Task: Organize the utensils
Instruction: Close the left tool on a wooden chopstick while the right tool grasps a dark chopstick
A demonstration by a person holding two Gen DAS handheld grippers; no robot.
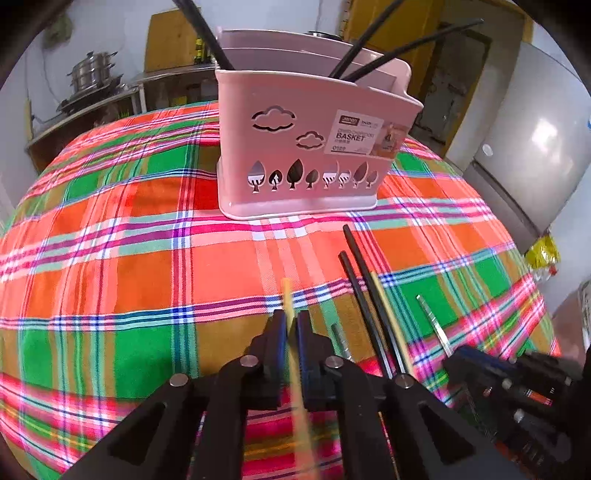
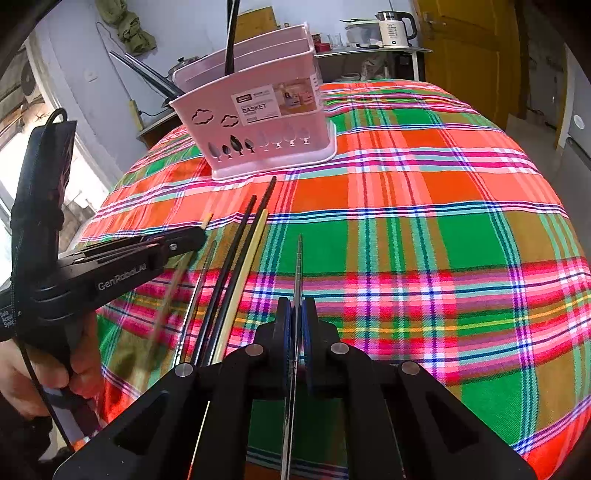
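A pink utensil basket (image 1: 303, 147) (image 2: 258, 122) stands on the plaid tablecloth (image 1: 147, 258), with black chopsticks (image 1: 369, 48) leaning in it. My left gripper (image 1: 292, 321) (image 2: 199, 232) is shut on a yellow chopstick (image 1: 287, 295) whose tip (image 2: 207, 218) pokes past the fingers. My right gripper (image 2: 298, 310) is shut on a metal chopstick (image 2: 299, 266) (image 1: 434, 325) that points toward the basket. Between the two grippers lie two black chopsticks (image 2: 243, 240) (image 1: 362, 288), a cream one (image 2: 251, 243) and another metal one (image 2: 199, 280), all flat on the cloth.
A person's hand (image 2: 22, 373) grips the left tool's handle at the table's left edge. A grey fridge (image 1: 535, 147) stands to the right, steel pots (image 1: 92, 74) on a shelf behind, and a kettle (image 2: 395, 27) beside a yellow door (image 2: 472, 55).
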